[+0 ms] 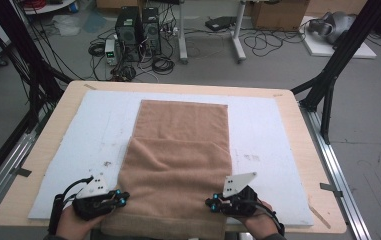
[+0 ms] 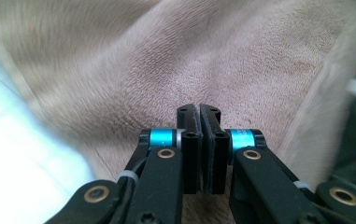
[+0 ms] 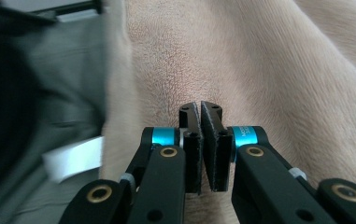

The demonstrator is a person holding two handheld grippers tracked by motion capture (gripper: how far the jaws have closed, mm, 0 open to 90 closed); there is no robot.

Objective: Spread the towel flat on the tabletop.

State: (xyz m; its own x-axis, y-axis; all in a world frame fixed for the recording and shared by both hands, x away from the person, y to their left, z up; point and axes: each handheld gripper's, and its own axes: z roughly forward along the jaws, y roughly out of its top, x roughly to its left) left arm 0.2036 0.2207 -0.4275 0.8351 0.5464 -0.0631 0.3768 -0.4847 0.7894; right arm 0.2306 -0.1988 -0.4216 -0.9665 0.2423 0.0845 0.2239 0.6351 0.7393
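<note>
1. Beige towel point(image 1: 178, 160): partly folded, on the white mat point(image 1: 68, 165), near edge overhanging the table.
2. Handling: likely soft, limp, light; best pinched at the near corners.
3. Left gripper point(image 1: 122, 199), right gripper point(image 1: 211, 203): jaws closed together over the towel's near edge; whether cloth is pinched, cannot tell.

From above my side, the high view looks forward and down over the whole table point(image 1: 298, 130). My two gripper views sit close, looking along their jaws; all three share the tan towel point(image 1: 178, 155), lower centre.
</note>
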